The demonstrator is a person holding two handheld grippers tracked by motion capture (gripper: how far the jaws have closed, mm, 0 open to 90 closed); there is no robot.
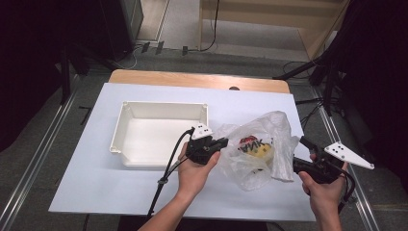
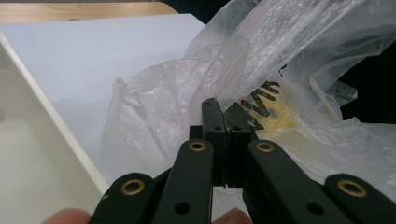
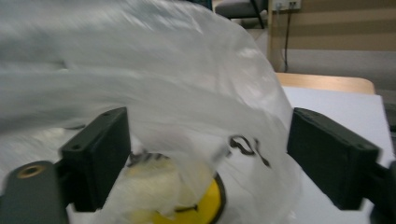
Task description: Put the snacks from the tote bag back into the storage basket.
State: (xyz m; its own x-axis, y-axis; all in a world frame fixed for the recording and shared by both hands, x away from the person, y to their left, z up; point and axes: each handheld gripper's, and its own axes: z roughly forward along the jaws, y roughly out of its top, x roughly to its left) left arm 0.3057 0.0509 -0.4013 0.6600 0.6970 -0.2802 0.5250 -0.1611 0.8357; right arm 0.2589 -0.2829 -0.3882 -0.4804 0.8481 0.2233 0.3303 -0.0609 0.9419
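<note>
Left gripper (image 2: 223, 109) clamped tight on the plastic bag (image 1: 257, 144), probably to anchor it; right gripper (image 3: 205, 154) spread wide, gripping nothing, film loose between.

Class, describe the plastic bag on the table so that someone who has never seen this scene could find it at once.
Start at the white table. Right of the white tray lies the plastic bag, between the two grippers: the left gripper is shut on its edge, and the right gripper stands open around it. It is the one clear, crumpled thing, with something yellow and black lettering inside.
</note>
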